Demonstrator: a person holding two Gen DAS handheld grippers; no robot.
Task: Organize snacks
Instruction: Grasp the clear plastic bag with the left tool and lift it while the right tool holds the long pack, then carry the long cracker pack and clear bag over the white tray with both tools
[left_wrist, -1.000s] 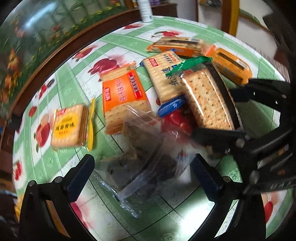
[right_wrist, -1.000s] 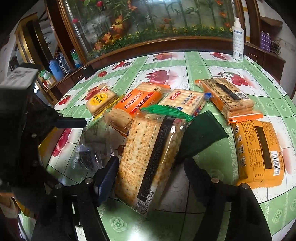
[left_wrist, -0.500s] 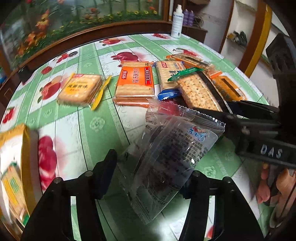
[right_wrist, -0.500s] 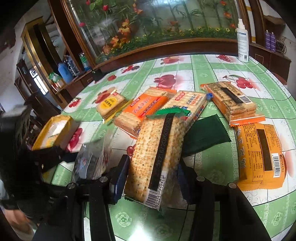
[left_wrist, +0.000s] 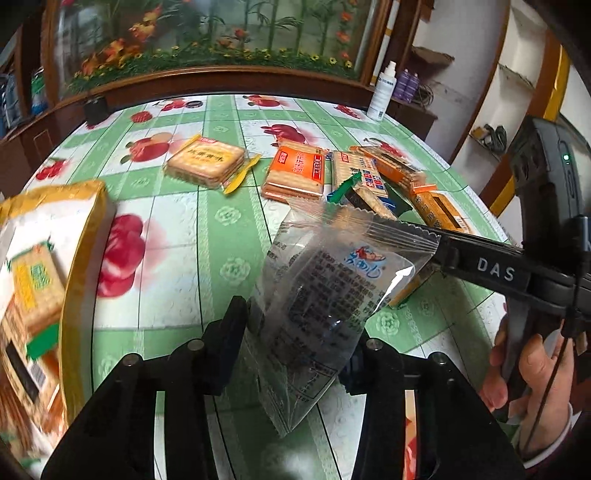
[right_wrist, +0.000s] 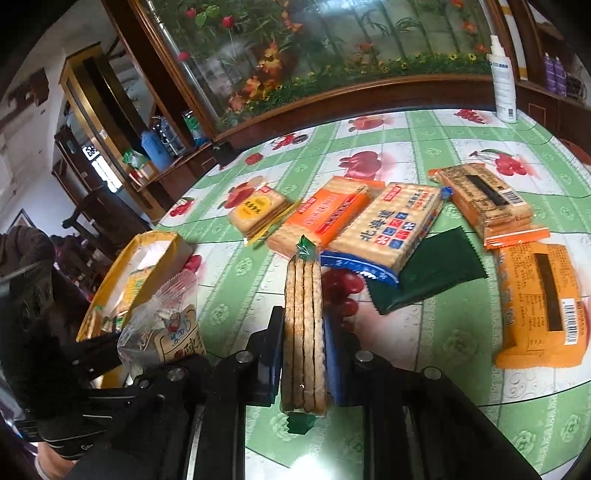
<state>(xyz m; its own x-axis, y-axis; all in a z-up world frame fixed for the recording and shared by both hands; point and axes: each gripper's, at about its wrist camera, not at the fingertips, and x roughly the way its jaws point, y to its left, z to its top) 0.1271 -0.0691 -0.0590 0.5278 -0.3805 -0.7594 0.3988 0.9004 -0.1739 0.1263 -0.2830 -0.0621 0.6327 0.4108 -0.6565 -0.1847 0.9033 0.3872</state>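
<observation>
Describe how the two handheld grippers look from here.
Both are black plastic. The left gripper has black fingers; the right gripper has blue pads, white "DAS" lettering along one side, a small green light and a thin black cable by the hand.

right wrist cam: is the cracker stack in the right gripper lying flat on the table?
No. The cracker pack stands on edge, clamped between the right gripper pads, not flat on the tablecloth.

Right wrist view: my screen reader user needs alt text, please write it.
The right hand-held gripper is shut on a cracker pack held edge-on above a green fruit-print tablecloth. Five more snack packs lie beyond; a yellow box sits at left.
</observation>
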